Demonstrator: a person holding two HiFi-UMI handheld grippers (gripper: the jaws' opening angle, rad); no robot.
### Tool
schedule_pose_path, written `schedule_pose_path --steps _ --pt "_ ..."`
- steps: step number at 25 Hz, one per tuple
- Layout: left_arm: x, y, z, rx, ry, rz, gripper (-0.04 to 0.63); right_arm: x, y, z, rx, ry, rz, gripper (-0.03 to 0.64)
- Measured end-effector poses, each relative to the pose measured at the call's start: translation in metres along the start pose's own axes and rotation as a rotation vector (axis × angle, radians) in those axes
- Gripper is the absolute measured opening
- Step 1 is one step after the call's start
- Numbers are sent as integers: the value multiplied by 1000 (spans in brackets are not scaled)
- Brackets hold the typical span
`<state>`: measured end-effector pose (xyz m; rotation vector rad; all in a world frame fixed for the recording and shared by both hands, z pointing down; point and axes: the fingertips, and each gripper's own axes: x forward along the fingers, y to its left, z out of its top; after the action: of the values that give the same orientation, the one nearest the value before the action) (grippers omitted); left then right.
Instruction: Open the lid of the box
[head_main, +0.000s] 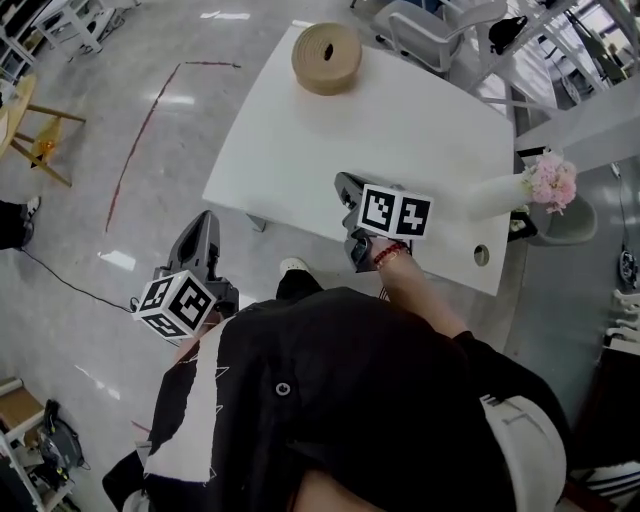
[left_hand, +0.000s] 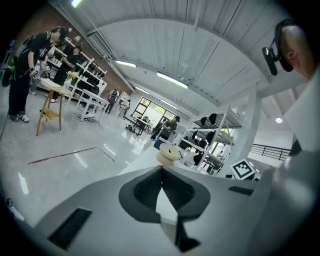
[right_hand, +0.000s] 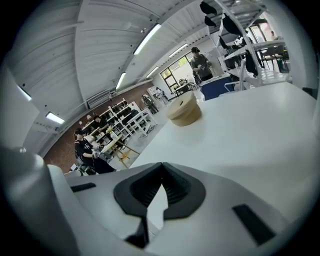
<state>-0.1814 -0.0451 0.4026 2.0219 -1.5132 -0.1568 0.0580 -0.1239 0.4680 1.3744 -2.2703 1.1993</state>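
Saw the round box (head_main: 325, 57) at the top centre of the head view, on the far end of the white table (head_main: 400, 140), with its lid on and nothing touching it. Looked like a start, with the opening not yet begun. Held the right gripper (head_main: 346, 186) at mid-frame over the near edge of the table, pointed toward the box, probably as the one meant to reach for the lid. Held the left gripper (head_main: 206, 220) at the lower left, off the table and above the floor, likely just out of the way. Found both pairs of jaws pressed together tip to tip, with nothing between them. In the right gripper view, only bare tabletop ahead and the box in the upper middle, well apart. In the left gripper view, the box small near the centre, beyond the closed tips. Noticed a vase of pink flowers (head_main: 545, 182) toward the right edge, well apart from the box.
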Motion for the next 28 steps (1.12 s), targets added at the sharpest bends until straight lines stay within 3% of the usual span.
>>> schedule_pose_path --steps 7,13,19,28 --pt "2 37 12 -81 -53 92 9 43 -25 39 67 -9 -19 3" --pt "-14 80 20 -124 -104 232 9 72 -39 105 145 -125 39 5" --pt "-19 101 33 -135 -128 317 9 95 -43 155 139 -187 70 26" --pt "-22 120 32 -134 -105 395 9 126 -48 165 287 -204 202 149"
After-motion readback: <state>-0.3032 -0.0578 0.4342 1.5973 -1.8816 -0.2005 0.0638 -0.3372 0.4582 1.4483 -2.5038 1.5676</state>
